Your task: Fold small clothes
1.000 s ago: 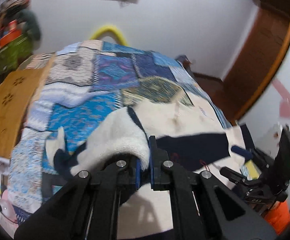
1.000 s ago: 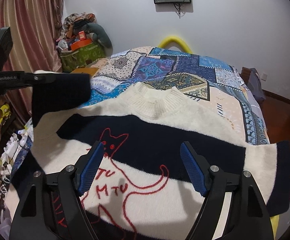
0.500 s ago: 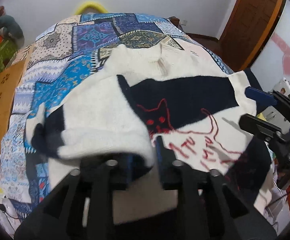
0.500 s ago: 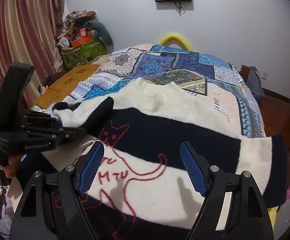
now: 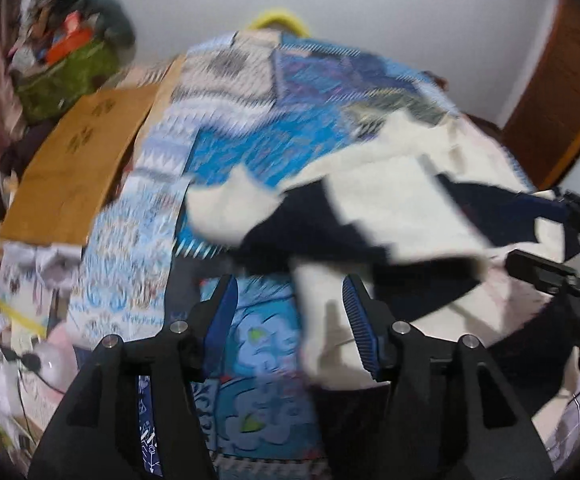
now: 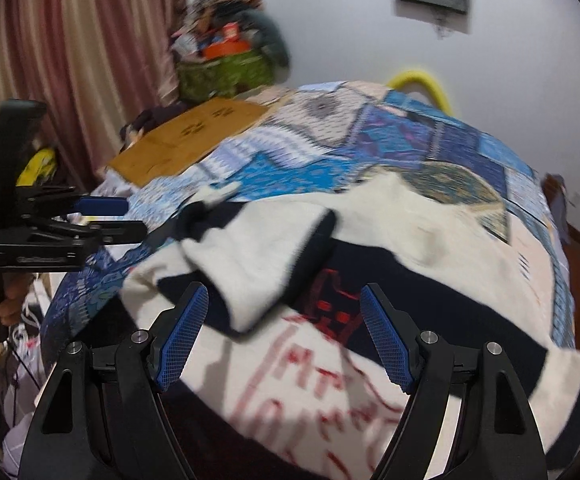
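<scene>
A cream and navy striped sweater (image 6: 429,240) with a red embroidered cat and letters lies on the patchwork bedspread (image 6: 409,136). Its left sleeve (image 6: 258,252) is folded in across the chest. The sweater also shows in the left wrist view (image 5: 389,200). My left gripper (image 5: 290,320) is open and empty, above the sweater's left edge and the bedspread (image 5: 250,140); it also shows in the right wrist view (image 6: 106,216). My right gripper (image 6: 286,328) is open and empty above the sweater's front; it also shows in the left wrist view (image 5: 553,236).
A brown cardboard sheet (image 5: 74,168) lies at the bed's left edge. A green basket (image 6: 226,72) piled with things stands by the pink curtain (image 6: 70,60). A wooden door (image 5: 569,76) is at the right. Clutter lies on the floor at the left.
My left gripper has opened and let go of the sleeve, which now lies folded across the sweater's chest. The left gripper has drawn back to the left. The right gripper stays open.
</scene>
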Demonstrator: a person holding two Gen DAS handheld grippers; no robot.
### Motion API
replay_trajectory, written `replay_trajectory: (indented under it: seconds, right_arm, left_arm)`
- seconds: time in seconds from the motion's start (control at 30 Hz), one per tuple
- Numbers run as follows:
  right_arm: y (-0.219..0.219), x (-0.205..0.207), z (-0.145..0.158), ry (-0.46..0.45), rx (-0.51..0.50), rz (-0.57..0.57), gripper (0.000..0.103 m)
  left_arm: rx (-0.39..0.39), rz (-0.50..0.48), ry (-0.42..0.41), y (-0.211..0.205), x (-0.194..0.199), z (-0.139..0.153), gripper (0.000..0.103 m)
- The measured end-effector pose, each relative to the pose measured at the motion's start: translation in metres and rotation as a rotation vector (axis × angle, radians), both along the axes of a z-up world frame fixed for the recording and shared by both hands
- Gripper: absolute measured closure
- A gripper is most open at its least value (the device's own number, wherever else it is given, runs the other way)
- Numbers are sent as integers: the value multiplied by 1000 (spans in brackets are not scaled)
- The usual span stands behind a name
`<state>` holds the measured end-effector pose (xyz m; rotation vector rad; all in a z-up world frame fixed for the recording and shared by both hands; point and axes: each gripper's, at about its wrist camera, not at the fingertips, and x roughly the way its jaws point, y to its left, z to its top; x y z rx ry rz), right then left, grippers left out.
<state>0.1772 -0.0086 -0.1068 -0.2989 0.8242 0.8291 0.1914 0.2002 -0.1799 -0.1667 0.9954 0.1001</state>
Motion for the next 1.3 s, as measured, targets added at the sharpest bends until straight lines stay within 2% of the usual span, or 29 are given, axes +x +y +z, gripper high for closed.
replay_trajectory:
  seconds: [0.17, 0.27, 0.37, 0.47, 0.5, 0.53, 0.57, 0.67, 0.87, 1.03, 1.13, 1.3]
  right_arm:
    - [47, -4, -19, -13, -118, 94, 27]
    - [68, -4, -31, -51, -206, 133, 31]
    - [83, 0, -41, -84, -268, 141, 49]
    - [92, 9, -47, -88, -296, 139, 71]
    - [94, 11, -47, -92, -297, 134, 81]
    - [93, 13, -44, -91, -284, 126, 87]
    - [91, 16, -40, -88, -260, 112, 88]
    - [76, 21, -21, -116, -173, 33, 92]
    - [17, 32, 23, -168, -17, -153, 92]
    - [-33, 34, 33, -141, 60, -280, 92]
    - [-62, 29, 35, -160, 58, -361, 94]
    - [-110, 38, 23, -6, 39, -384, 94]
  left_arm:
    - [-63, -1, 64, 5, 4, -37, 49]
    - [-78, -16, 73, 2, 7, -46, 49]
    - [-85, -22, 73, 0, 7, -51, 49]
    - [-97, -22, 72, 0, 6, -53, 48]
    - [-108, -16, 75, 1, 6, -54, 48]
    - [-114, -13, 78, 2, 6, -54, 48]
    - [-113, -14, 81, 1, 6, -55, 48]
    - [-89, -17, 79, -2, 7, -54, 48]
    - [-39, -19, 78, -8, 8, -53, 48]
    - [-14, -9, 82, -10, 7, -53, 48]
    - [12, -6, 86, -14, 8, -53, 47]
    - [53, -13, 91, -17, 10, -49, 48]
